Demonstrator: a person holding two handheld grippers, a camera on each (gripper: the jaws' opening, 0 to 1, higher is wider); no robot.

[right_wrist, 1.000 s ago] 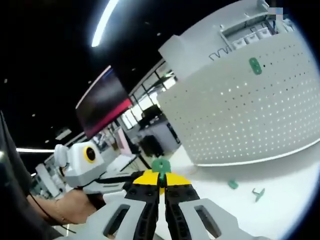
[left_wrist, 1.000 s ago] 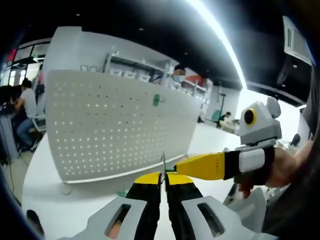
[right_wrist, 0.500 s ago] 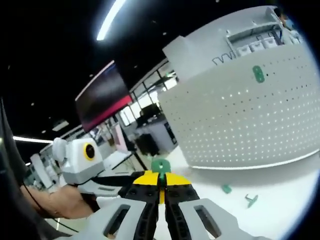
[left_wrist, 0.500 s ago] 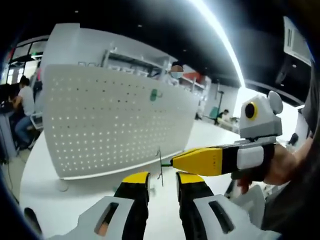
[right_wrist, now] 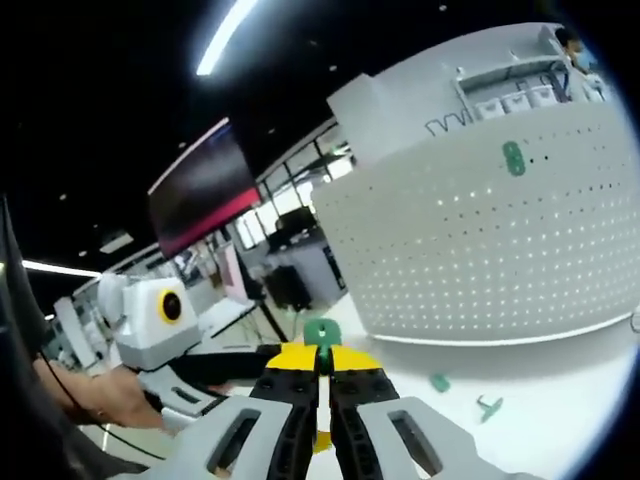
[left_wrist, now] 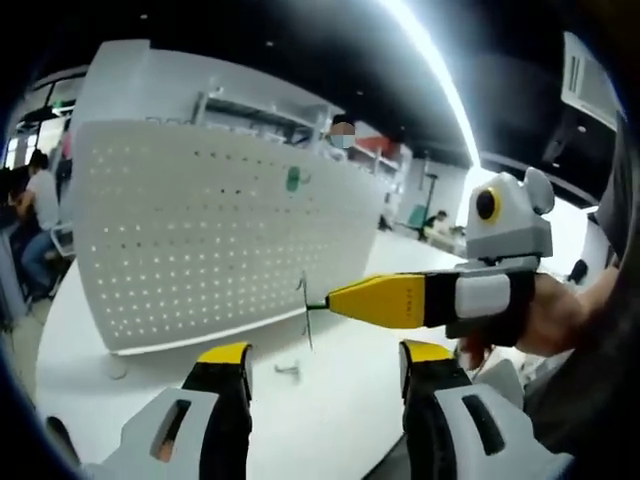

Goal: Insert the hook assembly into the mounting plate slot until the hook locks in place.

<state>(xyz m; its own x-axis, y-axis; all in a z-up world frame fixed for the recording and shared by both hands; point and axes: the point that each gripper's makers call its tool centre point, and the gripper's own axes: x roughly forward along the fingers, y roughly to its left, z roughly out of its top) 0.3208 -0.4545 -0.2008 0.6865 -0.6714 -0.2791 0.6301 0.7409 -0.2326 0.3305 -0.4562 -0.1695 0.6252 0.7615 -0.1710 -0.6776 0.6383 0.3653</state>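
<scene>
A white perforated mounting plate [left_wrist: 220, 230] stands upright on the white table [left_wrist: 90, 400], with one green hook [left_wrist: 293, 180] fixed near its top. In the left gripper view my left gripper [left_wrist: 325, 355] is open, jaws wide apart, nothing between them. Just above it the right gripper [left_wrist: 322, 303] reaches in from the right, shut on the thin hook assembly [left_wrist: 305, 310], seen edge-on. In the right gripper view my right gripper [right_wrist: 320, 358] pinches the green hook assembly [right_wrist: 318, 333]. The mounting plate [right_wrist: 500, 250] with its fixed hook [right_wrist: 513, 158] stands ahead to the right, well apart.
Two loose green pieces [right_wrist: 440, 382] [right_wrist: 488, 407] lie on the table before the plate; one small piece [left_wrist: 288, 371] lies below the held hook. The left gripper [right_wrist: 160, 310] and a hand are at the left. People sit at desks [left_wrist: 40, 220] behind.
My left gripper went from shut on the hook assembly to wide open and let it go. The right gripper keeps hold of it. Both views shifted slightly.
</scene>
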